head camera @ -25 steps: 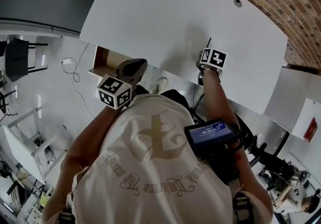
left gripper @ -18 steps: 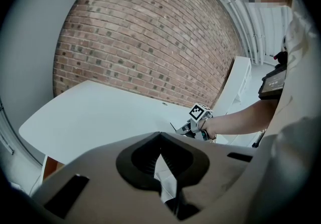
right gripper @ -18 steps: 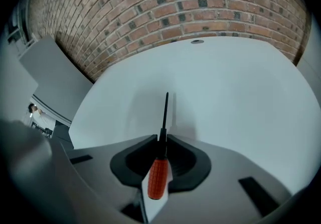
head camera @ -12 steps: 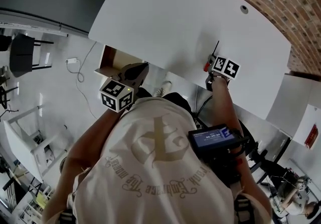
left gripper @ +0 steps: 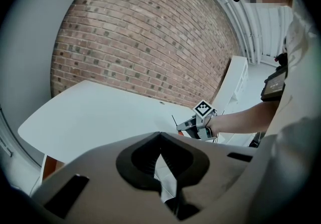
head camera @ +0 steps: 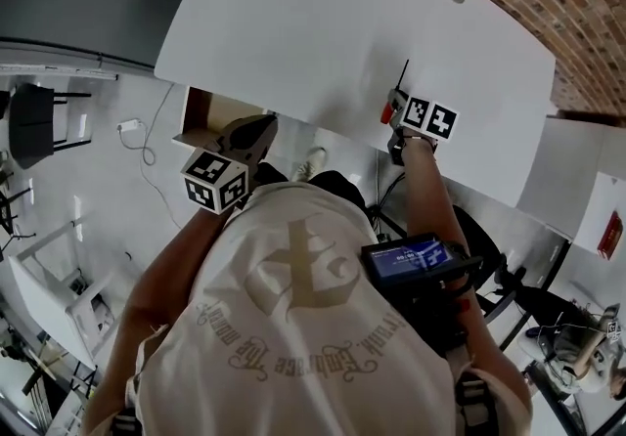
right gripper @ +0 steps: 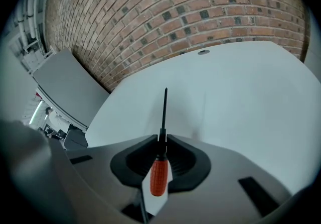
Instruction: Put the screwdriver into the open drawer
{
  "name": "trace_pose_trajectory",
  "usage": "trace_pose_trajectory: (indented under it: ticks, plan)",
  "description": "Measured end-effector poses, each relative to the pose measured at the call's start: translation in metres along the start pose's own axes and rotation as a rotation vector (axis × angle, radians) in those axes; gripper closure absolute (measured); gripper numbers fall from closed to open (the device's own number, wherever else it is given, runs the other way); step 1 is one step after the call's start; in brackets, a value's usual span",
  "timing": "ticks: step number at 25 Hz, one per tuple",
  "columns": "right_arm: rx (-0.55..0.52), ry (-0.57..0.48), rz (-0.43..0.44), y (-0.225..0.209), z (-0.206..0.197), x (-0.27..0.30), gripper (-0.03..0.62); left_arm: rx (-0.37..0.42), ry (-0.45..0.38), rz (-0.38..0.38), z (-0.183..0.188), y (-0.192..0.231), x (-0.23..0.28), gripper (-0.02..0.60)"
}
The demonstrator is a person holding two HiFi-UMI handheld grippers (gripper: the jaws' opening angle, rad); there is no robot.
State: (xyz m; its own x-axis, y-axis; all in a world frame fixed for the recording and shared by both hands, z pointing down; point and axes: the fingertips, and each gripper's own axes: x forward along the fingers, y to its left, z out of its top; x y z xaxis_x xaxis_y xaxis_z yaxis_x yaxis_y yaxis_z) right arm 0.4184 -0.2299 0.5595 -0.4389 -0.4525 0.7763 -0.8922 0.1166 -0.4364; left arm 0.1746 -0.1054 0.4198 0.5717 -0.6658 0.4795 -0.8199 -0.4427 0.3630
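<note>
The right gripper (right gripper: 160, 138), jaws just closed, is holding the screwdriver (right gripper: 159, 175) shaft-forward; the drawer (head camera: 205, 113) is lying leftward, by the closed, empty left gripper (left gripper: 160, 135).

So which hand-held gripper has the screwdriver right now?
The right hand-held gripper: its jaws have just been closing and now clamp the orange-handled, black-shafted screwdriver. The left hand-held gripper is shut on nothing.

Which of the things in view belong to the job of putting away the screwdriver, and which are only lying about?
Belong to the job:
- screwdriver, clamped in the right gripper
- open drawer at the table's edge

Only lying about:
- chair
- white cable
</note>
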Motion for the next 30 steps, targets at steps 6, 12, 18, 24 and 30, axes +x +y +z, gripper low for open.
trace_pose_trajectory:
  ticks: [6,12,18,24,30]
  plan:
    - [-0.008,-0.003,0.025,0.012,-0.004,-0.005,0.525,-0.006,0.013,-0.007,-0.007,-0.002,-0.002,0.561]
    - [-0.006,0.000,0.054,0.025,-0.009,-0.009,0.525,-0.008,0.017,0.002,-0.009,-0.003,-0.008,0.561]
    - [-0.003,-0.004,0.088,0.040,-0.011,-0.007,0.525,-0.012,0.019,0.024,-0.011,0.002,-0.014,0.561]
    - [-0.003,-0.002,0.152,0.058,-0.015,-0.004,0.525,-0.013,0.035,0.041,-0.017,0.002,-0.020,0.561]
    - [0.022,0.014,0.212,0.067,-0.033,0.001,0.525,-0.029,0.058,0.050,-0.031,-0.001,-0.020,0.561]
